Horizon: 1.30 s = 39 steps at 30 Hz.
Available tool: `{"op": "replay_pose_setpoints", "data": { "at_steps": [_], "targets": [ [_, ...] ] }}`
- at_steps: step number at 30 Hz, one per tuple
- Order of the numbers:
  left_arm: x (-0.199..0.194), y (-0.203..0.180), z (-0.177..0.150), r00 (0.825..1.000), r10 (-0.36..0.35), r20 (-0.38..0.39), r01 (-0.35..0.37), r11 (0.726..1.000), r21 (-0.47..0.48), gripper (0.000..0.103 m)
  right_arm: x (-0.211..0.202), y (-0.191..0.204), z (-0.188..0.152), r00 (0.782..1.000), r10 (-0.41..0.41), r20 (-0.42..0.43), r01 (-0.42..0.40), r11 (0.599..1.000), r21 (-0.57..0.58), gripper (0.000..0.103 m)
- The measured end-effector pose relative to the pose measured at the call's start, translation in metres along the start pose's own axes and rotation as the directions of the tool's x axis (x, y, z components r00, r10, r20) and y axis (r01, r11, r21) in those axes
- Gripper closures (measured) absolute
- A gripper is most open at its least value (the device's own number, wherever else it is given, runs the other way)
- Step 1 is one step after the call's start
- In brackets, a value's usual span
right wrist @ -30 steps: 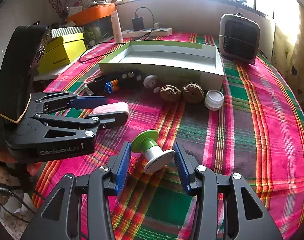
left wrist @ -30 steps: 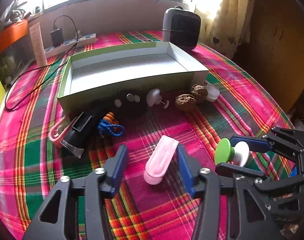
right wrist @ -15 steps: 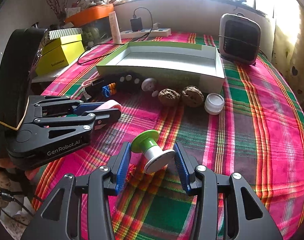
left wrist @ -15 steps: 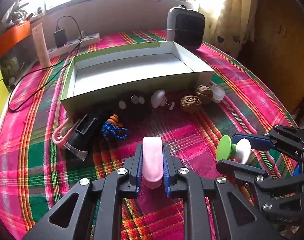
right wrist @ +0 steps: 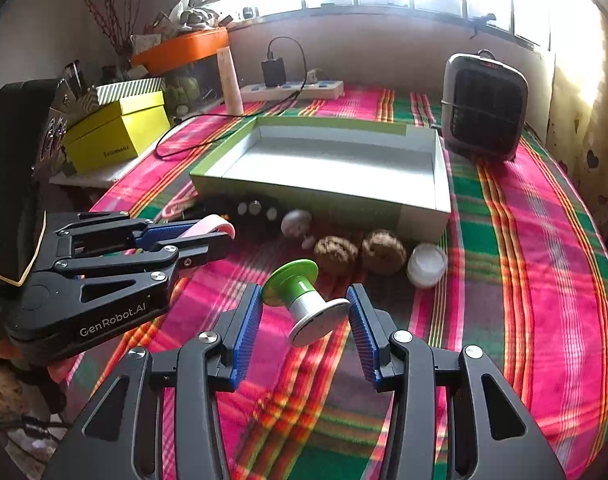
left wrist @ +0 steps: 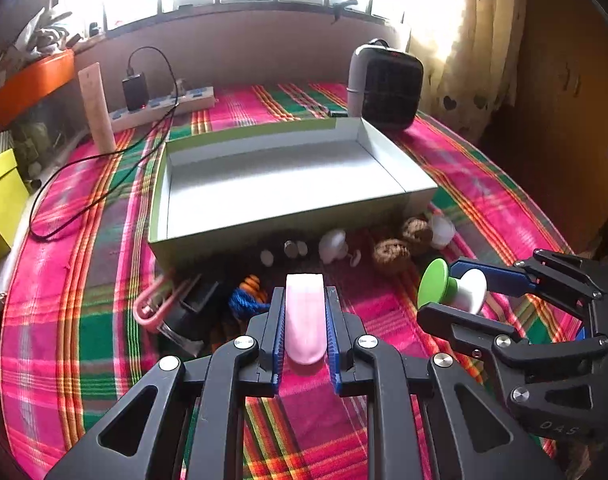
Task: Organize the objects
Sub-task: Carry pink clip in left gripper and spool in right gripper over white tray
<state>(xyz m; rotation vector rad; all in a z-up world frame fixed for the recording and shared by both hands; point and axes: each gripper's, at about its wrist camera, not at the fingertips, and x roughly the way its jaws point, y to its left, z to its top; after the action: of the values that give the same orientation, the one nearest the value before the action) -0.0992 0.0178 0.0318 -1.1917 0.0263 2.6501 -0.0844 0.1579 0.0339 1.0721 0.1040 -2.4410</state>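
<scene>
While my left gripper (left wrist: 304,322) is clamped on the pink case (left wrist: 305,316) and my right gripper (right wrist: 304,314) grips the green spool (right wrist: 304,300), both just before the box (left wrist: 287,184), I judge the next move is lifting them over its wall.

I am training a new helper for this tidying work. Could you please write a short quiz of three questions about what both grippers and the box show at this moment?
1. True or false: the left gripper is shut on the pink case.
2. What lies between the fingers of the right gripper?
A. a walnut
B. the green and white spool
C. a small white jar
3. Fill in: the inside of the green box holds ____ objects.

Key:
1. True; both pads press its sides.
2. B; it spans the gap between the two pads.
3. No; all small things lie on the tablecloth in front of it.
</scene>
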Motion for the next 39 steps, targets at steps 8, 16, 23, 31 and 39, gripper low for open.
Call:
{"op": "replay_pose_setpoints", "data": {
  "at_steps": [8, 16, 23, 31, 39],
  "targets": [
    [0.003, 0.010, 0.023, 1.000, 0.002, 0.026, -0.001, 0.999, -0.040, 0.087, 0.007, -0.008, 0.025, 1.000, -0.002, 0.031, 0.002, 1.000, 0.005, 0.058],
    [0.019, 0.030, 0.050, 1.000, 0.007, 0.022, -0.005, 0.996, -0.088, 0.087, 0.022, -0.018, 0.061, 0.998, -0.008, 0.054, 0.007, 1.000, 0.025, 0.058],
    [0.040, 0.042, 0.068, 1.000, 0.024, 0.008, -0.023, 0.994, -0.102, 0.087, 0.053, -0.032, 0.084, 0.999, -0.029, 0.026, 0.028, 0.998, 0.053, 0.058],
    [0.064, 0.056, 0.077, 0.999, 0.036, -0.030, -0.039, 0.991, -0.127, 0.087, 0.085, -0.042, 0.087, 0.999, -0.031, -0.039, 0.034, 0.997, 0.076, 0.058],
    [0.076, 0.058, 0.078, 0.998, 0.036, -0.055, -0.042, 0.992, -0.121, 0.087, 0.097, -0.046, 0.091, 0.996, -0.054, -0.073, 0.059, 0.996, 0.070, 0.058]
  ]
}}
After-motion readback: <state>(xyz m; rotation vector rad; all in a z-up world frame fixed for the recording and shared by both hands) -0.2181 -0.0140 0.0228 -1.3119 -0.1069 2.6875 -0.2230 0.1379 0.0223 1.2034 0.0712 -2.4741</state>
